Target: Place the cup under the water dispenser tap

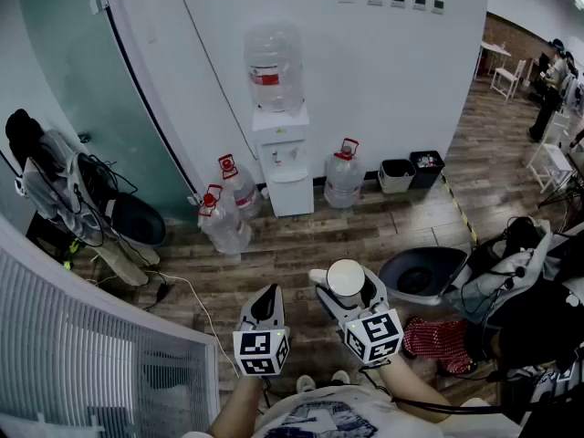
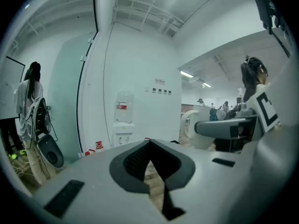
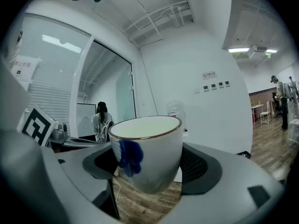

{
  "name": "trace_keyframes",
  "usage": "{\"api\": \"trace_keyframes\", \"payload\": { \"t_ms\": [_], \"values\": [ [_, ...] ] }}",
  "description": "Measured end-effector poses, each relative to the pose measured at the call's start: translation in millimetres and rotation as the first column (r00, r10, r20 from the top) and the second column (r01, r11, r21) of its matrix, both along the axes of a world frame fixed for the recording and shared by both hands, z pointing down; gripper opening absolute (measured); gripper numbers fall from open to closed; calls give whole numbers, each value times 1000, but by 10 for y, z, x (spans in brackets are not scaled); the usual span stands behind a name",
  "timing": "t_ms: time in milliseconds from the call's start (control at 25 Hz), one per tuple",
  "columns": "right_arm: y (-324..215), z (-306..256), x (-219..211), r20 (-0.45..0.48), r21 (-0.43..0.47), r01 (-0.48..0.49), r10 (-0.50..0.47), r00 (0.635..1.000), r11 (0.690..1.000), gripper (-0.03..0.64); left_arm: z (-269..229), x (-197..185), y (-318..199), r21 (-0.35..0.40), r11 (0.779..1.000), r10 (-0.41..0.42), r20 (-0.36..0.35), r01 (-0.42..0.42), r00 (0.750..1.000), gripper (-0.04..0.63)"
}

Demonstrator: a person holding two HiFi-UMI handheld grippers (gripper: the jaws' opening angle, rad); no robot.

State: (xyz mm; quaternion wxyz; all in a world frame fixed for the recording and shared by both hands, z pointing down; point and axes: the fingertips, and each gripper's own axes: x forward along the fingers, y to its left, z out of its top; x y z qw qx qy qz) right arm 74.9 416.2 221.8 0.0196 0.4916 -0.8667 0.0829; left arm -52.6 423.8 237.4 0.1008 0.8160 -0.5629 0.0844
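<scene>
The water dispenser [image 1: 281,158] stands against the white wall, with a large clear bottle [image 1: 274,67] upside down on top of it. The cup [image 1: 346,277] is well short of the dispenser, held in the air over the wooden floor [image 1: 301,245] in front of it and a little to its right, and is not under the tap.

The right tool [image 1: 350,292] is clenched on the cup. In the right gripper view its two dark pads press on opposite sides of the white cup [image 3: 148,150], which sits upright and shows a brown rim and a blue mark on its side.

The left tool [image 1: 266,292] hangs beside the right one, also well in front of the dispenser. In the left gripper view its jaws meet at the tips with nothing between them, so it is closed and empty [image 2: 149,143], and it faces the dispenser [image 2: 123,125] across the room.

Three spare water bottles stand on the floor close by the dispenser: two to its left [image 1: 239,185] [image 1: 224,222] and one to its right [image 1: 344,173]. Two small bins [image 1: 396,174] [image 1: 426,167] sit farther right of it along the wall.
</scene>
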Motion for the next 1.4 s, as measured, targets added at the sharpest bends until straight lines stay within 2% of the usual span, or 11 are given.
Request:
{"api": "trace_keyframes", "payload": {
  "t_ms": [920,1240,1400],
  "values": [
    [38,98,483,21,-9,32,-32,999,999,368,178,465,65,-24,999,-29,-11,29,1000,50],
    [-303,89,476,29,-10,49,-49,998,999,368,177,531,-324,-27,1000,-15,-13,15,1000,51],
    [-637,184,457,23,-30,38,-37,999,999,368,252,507,-689,-35,999,0,-19,0,1000,50]
  ]
}}
